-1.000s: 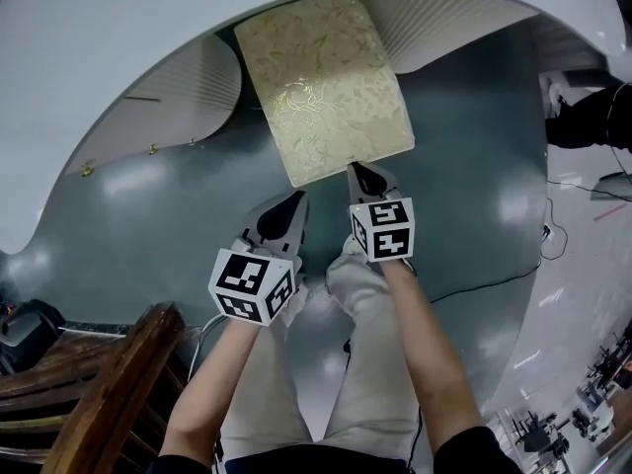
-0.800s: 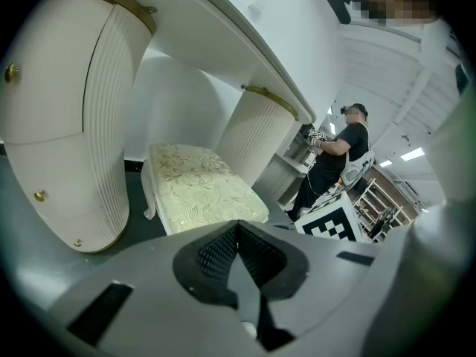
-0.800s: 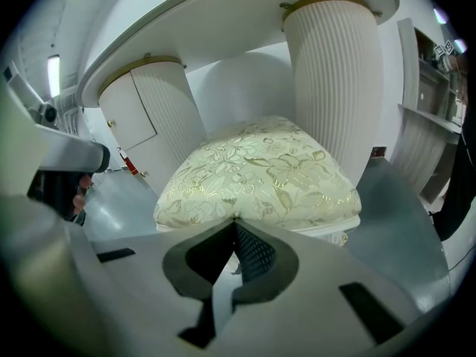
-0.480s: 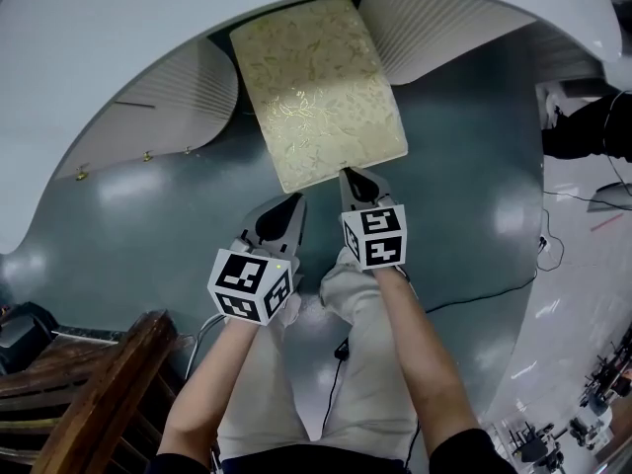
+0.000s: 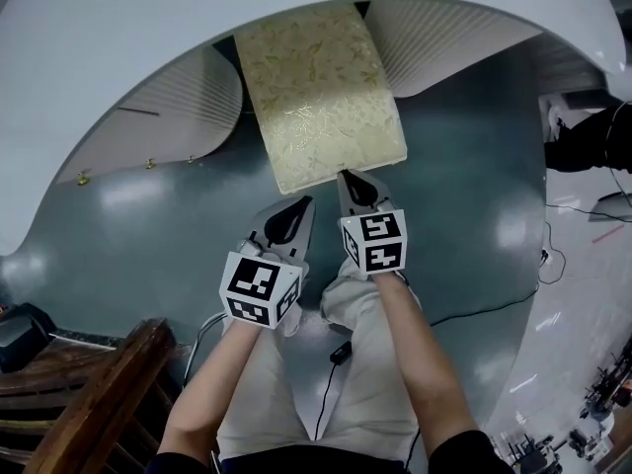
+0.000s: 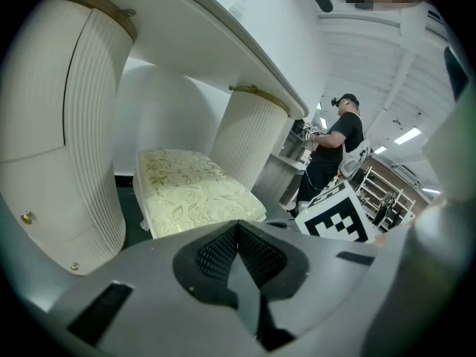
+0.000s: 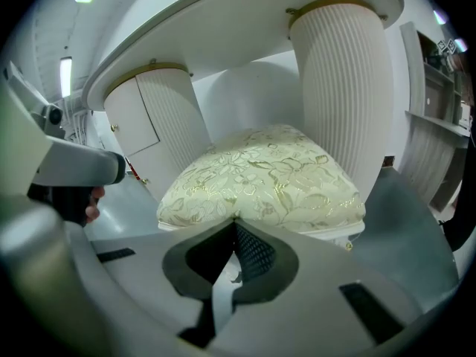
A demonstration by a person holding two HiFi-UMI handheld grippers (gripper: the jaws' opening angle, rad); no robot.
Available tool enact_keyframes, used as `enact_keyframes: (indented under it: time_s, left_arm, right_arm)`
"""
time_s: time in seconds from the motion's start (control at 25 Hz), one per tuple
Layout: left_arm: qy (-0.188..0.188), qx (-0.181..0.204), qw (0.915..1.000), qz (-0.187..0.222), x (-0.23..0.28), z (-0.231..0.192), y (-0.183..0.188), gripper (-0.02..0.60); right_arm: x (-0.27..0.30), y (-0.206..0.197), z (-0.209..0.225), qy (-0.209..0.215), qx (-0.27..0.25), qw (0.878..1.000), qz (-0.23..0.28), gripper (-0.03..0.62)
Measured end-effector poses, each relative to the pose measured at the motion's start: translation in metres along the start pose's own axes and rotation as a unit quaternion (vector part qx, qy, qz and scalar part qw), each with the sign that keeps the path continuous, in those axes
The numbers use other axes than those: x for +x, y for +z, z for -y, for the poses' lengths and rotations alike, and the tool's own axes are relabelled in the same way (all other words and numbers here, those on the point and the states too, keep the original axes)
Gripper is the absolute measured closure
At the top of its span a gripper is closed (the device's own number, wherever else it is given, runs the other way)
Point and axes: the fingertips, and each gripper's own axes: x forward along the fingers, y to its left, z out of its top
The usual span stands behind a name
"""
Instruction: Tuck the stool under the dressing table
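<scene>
The stool is seen about halfway tucked under the desk. Its far end is covered by the white top, between the two ribbed pedestals, and the near end sticks out over the dark floor.

The right gripper is held right at the cushion's near edge, looks like touching. Its fingers are pressed together with nothing pinched.

The left gripper is kept just short of the stool, a bit to the side. Fingers are closed there too, nothing between them. Some wooden furniture can be spotted down in the lower left corner.
</scene>
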Motion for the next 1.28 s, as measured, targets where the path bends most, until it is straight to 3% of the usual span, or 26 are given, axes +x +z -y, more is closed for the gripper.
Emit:
enact_keyframes:
  time_s: [0.52, 1.28]
  left_arm:
    - [0.011, -0.019, 0.9996, 0.017, 0.008, -0.004, -0.016, 0.571]
    - [0.008, 0.007, 0.9985, 0.054, 0.018, -0.004, -0.036, 0.569]
  right_arm:
    - [0.003, 0.0, -0.002, -0.004, -0.019, 0.999, 0.035, 0.582]
    - [0.003, -0.001, -0.001, -0.003, -0.027, 0.995, 0.093, 0.582]
